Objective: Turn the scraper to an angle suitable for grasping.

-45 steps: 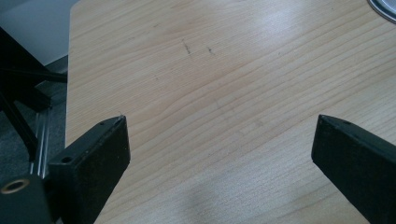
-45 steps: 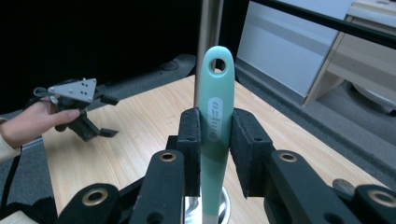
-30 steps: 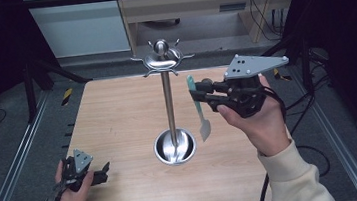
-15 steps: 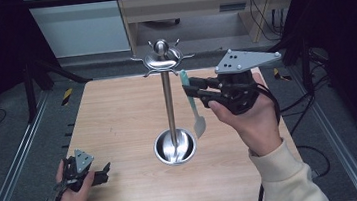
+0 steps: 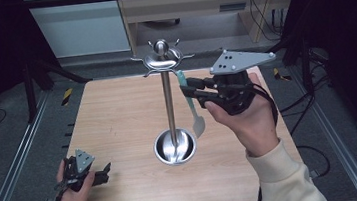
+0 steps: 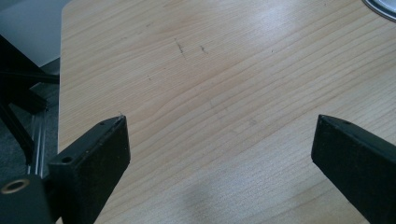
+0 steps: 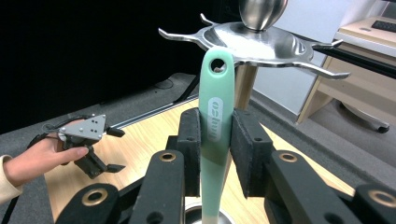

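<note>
A steel utensil stand (image 5: 168, 101) rises from a round base (image 5: 174, 148) at the table's middle, with curved hooks around its top (image 7: 252, 39). My right gripper (image 5: 188, 89) is shut on the mint-green handle of a spatula (image 7: 216, 116), held upright. The handle's hanging hole (image 7: 217, 65) sits just below and in front of the hook ring, and the pale blade (image 5: 198, 126) hangs beside the pole. My left gripper (image 5: 104, 169) rests open at the front left of the table, with bare wood between its jaws (image 6: 222, 126).
The wooden table (image 5: 118, 117) lies inside a metal frame. The stand's base edge (image 6: 380, 7) lies far right of the left gripper. A desk (image 5: 196, 3) and cables lie on the floor beyond the table's far edge.
My right gripper has carried the spatula left and slightly up, close to the stand's hook ring. The left gripper has not moved.
</note>
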A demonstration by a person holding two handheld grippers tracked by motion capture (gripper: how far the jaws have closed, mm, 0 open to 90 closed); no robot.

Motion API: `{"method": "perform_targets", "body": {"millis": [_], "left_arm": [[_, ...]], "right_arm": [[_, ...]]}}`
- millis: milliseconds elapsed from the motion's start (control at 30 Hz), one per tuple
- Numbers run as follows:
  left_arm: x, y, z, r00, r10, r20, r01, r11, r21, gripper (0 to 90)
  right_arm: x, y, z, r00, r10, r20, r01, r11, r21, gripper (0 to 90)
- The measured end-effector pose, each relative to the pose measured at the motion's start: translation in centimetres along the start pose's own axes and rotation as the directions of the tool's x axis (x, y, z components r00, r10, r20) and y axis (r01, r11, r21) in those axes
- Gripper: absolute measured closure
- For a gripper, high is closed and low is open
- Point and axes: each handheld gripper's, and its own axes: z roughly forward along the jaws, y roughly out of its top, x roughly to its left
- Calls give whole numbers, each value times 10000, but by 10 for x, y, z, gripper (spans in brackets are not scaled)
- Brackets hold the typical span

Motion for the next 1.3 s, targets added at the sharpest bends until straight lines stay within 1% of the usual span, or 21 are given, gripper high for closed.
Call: {"method": "perform_targets", "body": {"millis": [533,1300], "left_arm": [[-1,0,1,10000,45,64,-46,10000,55,44],[-1,0,1,9999,62,106,-63,10000,63,44]], "right_arm": [[0,-3,7,10000,56,50,-57,9998,193,741],[-3,-2,20,9995,298,113,-299,9995,136,741]]}}
